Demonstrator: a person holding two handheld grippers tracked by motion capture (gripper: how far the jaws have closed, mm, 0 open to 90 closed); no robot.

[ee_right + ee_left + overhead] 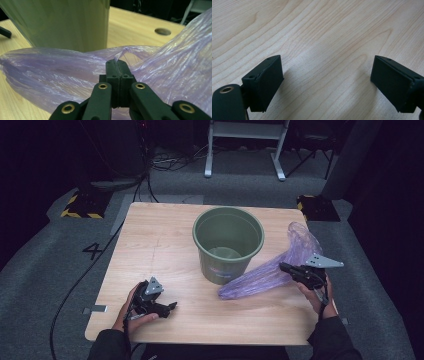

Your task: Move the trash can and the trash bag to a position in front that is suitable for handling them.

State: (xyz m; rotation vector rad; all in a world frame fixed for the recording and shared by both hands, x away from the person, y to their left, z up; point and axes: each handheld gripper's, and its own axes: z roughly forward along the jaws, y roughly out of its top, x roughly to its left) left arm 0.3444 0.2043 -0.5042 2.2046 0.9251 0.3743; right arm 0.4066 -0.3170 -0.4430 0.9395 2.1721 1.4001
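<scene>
A thin purple plastic bag (270,267) stretches from the table beside the green bucket (228,242) up to my right gripper (285,267). That gripper (116,63) is shut on a fold of the bag (62,72), lifting its right part off the wood, with the bucket wall (62,22) just behind. My left gripper (170,307) rests low at the table's front left. In the left gripper view its jaws stand wide apart over bare wood, the gripper (325,75) open with nothing between the pads.
The wooden table (160,240) has a round hole (162,31) near its far right corner. Grey carpet with cables (75,285), a white stand frame (245,150) and yellow-black weights (80,205) surround it.
</scene>
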